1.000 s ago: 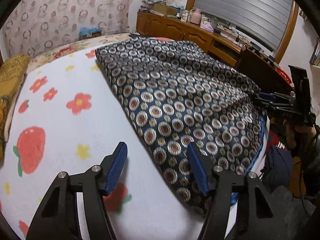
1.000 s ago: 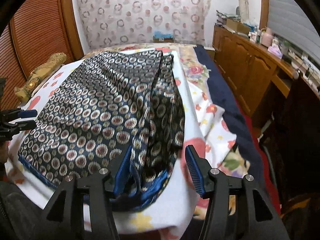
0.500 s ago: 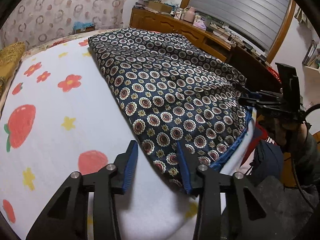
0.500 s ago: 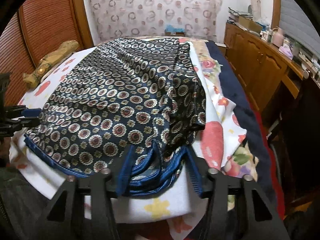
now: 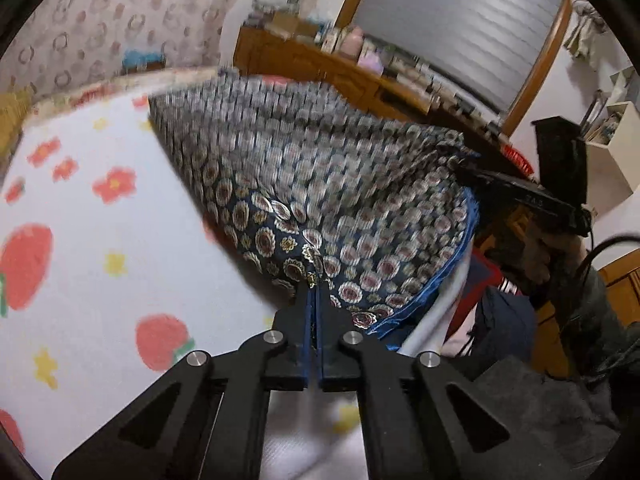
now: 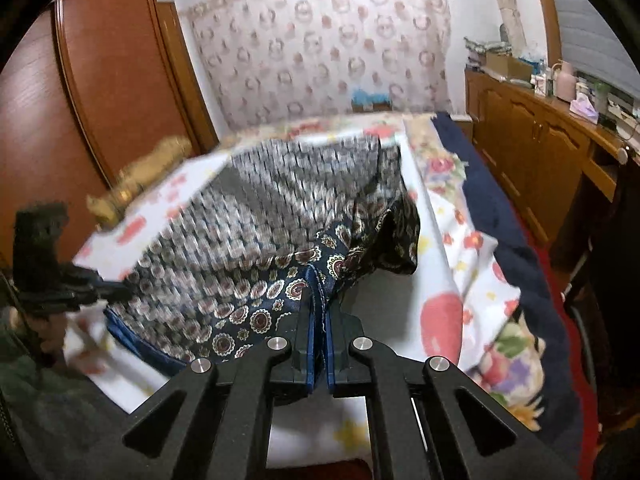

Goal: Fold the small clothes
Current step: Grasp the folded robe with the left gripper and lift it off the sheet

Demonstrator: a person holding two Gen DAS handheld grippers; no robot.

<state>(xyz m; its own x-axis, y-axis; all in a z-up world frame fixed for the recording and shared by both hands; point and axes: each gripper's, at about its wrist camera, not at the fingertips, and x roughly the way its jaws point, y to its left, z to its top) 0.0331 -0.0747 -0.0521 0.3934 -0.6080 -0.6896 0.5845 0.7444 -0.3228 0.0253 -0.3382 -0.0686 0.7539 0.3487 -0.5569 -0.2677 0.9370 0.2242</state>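
Both sets of jaws, open around the cloth's near edge a moment earlier, are now closed on it and have raised it off the bed. In the left wrist view, the left gripper [image 5: 316, 292] pinches the near left corner of the patterned garment [image 5: 320, 184], a dark blue cloth covered in round medallions with a bright blue hem. In the right wrist view, the right gripper [image 6: 318, 280] pinches the near right corner, where several layers bunch between its pads. The garment lies on a bed [image 5: 100, 240] covered with a white blanket printed with red flowers and strawberries. Its long axis runs from the bed's near edge, where the person stands, toward the far edge by the curtained wall. The near end hangs lifted and slack between the two grippers; the far end lies flat on the blanket. Much of the cloth is blurred. A wooden cabinet [image 6: 540, 148] stands along the bed's right side.
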